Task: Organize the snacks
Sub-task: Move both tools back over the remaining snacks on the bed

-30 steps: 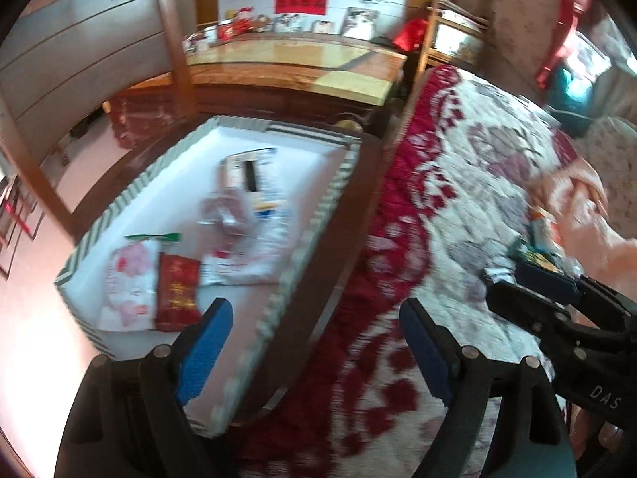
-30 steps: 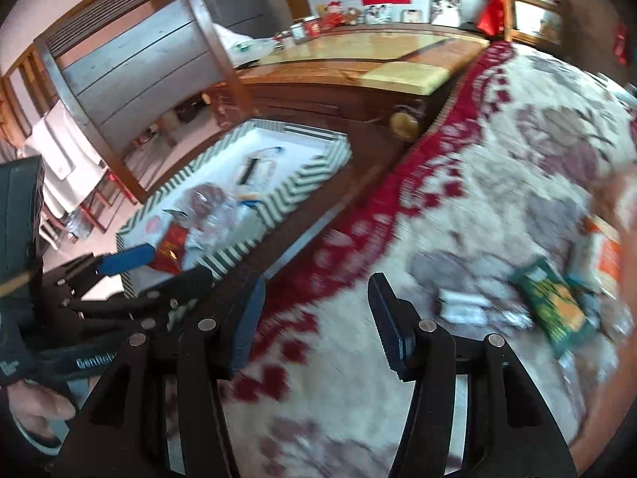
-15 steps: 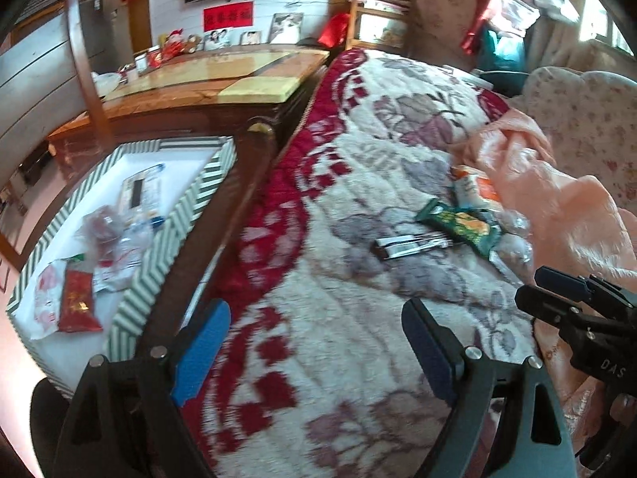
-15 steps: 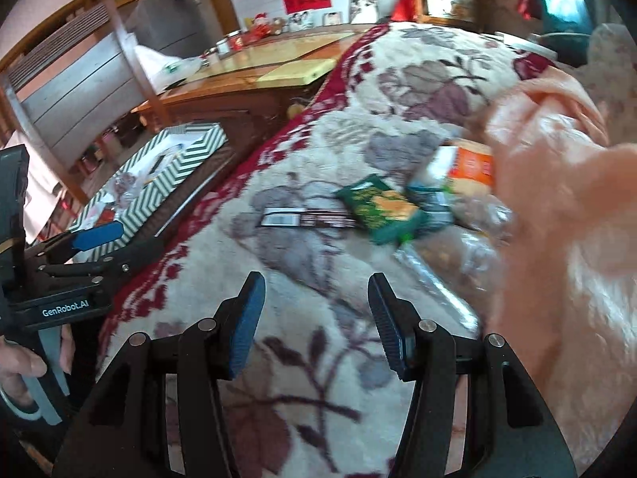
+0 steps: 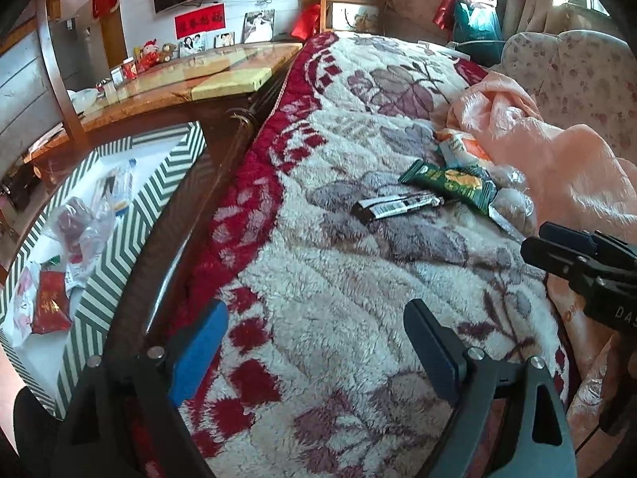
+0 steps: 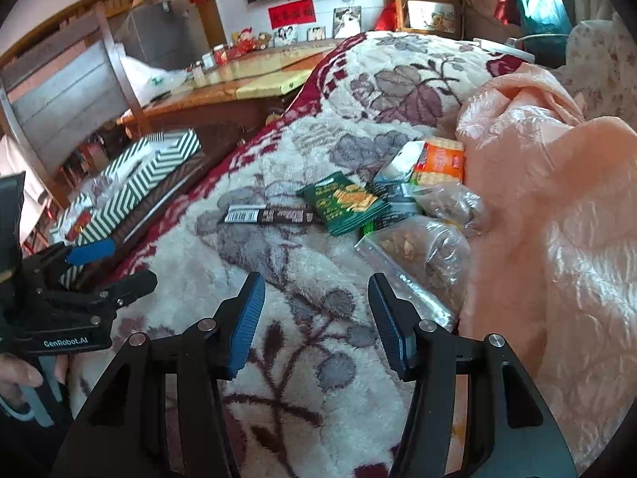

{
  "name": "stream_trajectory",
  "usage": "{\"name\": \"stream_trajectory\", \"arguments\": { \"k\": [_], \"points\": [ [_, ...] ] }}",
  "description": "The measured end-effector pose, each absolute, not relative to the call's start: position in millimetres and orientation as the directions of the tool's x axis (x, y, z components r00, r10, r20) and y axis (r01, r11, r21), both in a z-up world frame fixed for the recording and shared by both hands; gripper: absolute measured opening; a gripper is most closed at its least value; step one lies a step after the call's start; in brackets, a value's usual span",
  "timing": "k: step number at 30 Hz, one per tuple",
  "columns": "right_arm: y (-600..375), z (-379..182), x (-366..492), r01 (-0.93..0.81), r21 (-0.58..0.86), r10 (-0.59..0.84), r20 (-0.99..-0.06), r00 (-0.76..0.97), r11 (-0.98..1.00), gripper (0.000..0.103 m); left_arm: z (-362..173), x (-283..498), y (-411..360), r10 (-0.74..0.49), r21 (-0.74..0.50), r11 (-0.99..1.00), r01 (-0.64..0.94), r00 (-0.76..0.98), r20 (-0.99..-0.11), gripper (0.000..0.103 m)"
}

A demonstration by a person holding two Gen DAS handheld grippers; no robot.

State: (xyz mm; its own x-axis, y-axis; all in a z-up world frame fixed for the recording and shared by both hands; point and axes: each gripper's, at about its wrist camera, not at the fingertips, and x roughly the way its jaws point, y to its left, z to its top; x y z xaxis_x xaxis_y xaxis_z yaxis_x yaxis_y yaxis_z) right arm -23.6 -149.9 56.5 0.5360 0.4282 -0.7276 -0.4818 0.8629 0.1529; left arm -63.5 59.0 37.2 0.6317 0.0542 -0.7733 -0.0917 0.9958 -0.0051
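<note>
Swung away from the box (image 5: 99, 279), now at frame left, toward the snack pile (image 6: 382, 207) at frame centre, signalling the next pick. Left gripper (image 5: 314, 346) wide, empty; right gripper (image 6: 314, 318) wide, empty. Green packet (image 6: 346, 203) flat on blanket (image 6: 278, 279), overlapping dark bar (image 6: 270, 215); clear bags just right.

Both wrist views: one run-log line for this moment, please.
left gripper open, empty | right gripper open, empty, over blanket | green packet, dark bar unpicked | striped box holds snacks
</note>
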Motion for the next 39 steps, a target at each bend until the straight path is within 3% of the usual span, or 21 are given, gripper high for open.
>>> {"name": "stream_trajectory", "arguments": {
  "k": [39],
  "points": [
    [-141.7, 41.9, -19.5, -0.495, 0.177, 0.432, -0.771, 0.468, 0.851, 0.054, 29.1, -62.5, 58.2, 0.056, 0.019, 0.998, -0.067, 0.607, -0.793, 0.094]
  ]
}}
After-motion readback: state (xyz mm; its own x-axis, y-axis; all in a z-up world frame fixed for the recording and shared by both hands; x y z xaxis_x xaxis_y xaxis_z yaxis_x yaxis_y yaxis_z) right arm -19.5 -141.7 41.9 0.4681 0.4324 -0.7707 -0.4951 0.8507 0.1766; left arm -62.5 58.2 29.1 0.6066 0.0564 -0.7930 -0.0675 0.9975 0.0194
